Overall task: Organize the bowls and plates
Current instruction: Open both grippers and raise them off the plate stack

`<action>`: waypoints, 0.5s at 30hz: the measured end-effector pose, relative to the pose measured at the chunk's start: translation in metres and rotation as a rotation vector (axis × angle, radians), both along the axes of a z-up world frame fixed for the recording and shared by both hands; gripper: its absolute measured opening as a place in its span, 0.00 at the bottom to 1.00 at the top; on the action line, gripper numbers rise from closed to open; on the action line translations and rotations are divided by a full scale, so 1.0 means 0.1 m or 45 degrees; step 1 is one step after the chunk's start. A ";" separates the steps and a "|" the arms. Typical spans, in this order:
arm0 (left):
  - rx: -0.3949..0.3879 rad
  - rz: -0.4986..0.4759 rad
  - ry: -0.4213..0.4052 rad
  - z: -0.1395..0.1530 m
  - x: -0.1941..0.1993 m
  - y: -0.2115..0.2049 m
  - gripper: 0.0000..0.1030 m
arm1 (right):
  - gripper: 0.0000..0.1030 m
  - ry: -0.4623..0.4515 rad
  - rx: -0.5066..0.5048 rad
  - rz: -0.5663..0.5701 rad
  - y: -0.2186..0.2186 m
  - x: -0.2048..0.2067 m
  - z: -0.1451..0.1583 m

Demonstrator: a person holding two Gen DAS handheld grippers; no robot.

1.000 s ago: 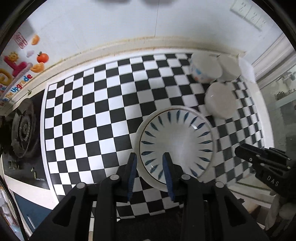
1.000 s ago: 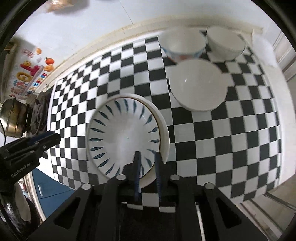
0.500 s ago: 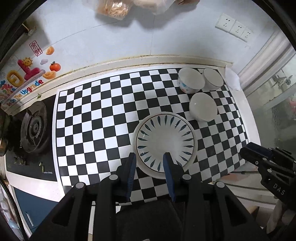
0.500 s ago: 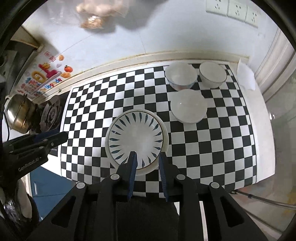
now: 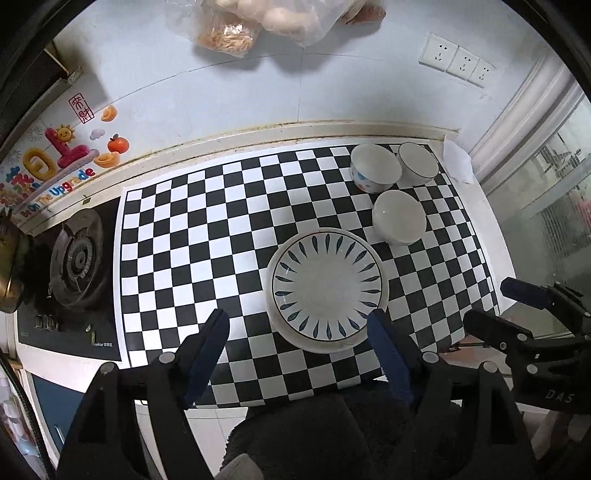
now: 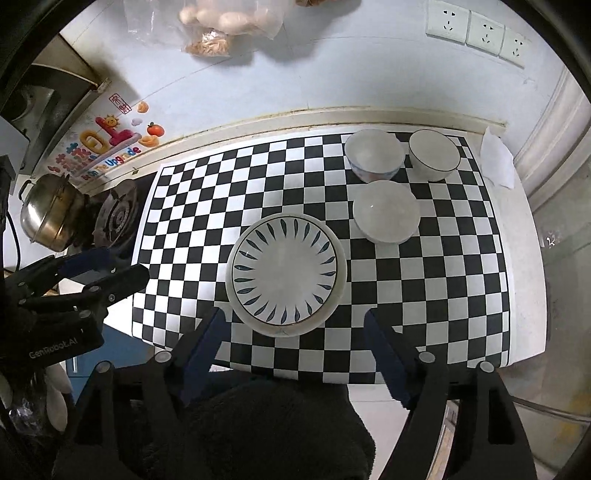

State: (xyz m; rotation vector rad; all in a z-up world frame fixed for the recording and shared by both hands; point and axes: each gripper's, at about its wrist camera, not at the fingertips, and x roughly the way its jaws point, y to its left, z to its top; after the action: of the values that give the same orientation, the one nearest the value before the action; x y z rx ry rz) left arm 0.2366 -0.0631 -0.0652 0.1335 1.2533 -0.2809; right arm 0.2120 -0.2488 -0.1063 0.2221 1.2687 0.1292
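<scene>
A plate with a blue leaf pattern (image 5: 327,287) (image 6: 285,274) lies stacked on a plain white plate (image 5: 384,295) on the checkered counter. Three bowls stand at the back right: a plain white one (image 5: 399,218) (image 6: 386,211), one with blue and red marks (image 5: 373,172) (image 6: 373,156), and a dark-rimmed one (image 5: 417,163) (image 6: 434,154). My left gripper (image 5: 299,325) (image 6: 122,273) is open, high above the counter's front edge. My right gripper (image 6: 293,323) (image 5: 495,306) is open too, beside it. Both are empty.
A gas stove (image 5: 75,258) is at the counter's left, with a steel pot (image 6: 48,216) behind it. Bags of food (image 5: 266,18) hang on the wall. Wall sockets (image 6: 476,31) are at upper right. A folded white cloth (image 6: 496,162) lies at the back right corner.
Both grippers have pulled up and back from the stacked plates and opened wide. The plates stay on the counter.
</scene>
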 end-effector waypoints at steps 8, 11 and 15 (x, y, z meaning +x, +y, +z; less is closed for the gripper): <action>0.018 0.019 -0.034 0.07 0.00 -0.03 0.74 | 0.81 -0.024 -0.018 -0.013 -0.09 0.05 0.01; 0.028 0.019 -0.036 0.06 0.02 -0.07 0.74 | 0.82 -0.025 -0.017 -0.024 -0.12 0.07 0.01; 0.013 0.040 -0.041 0.04 0.10 -0.11 0.74 | 0.82 -0.056 0.011 -0.033 -0.21 0.11 0.01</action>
State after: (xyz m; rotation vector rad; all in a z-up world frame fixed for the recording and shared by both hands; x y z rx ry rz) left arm 0.2463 -0.0738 -0.0609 0.1265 1.2238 -0.2446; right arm 0.2226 -0.2700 -0.1052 0.2417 1.2217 0.1166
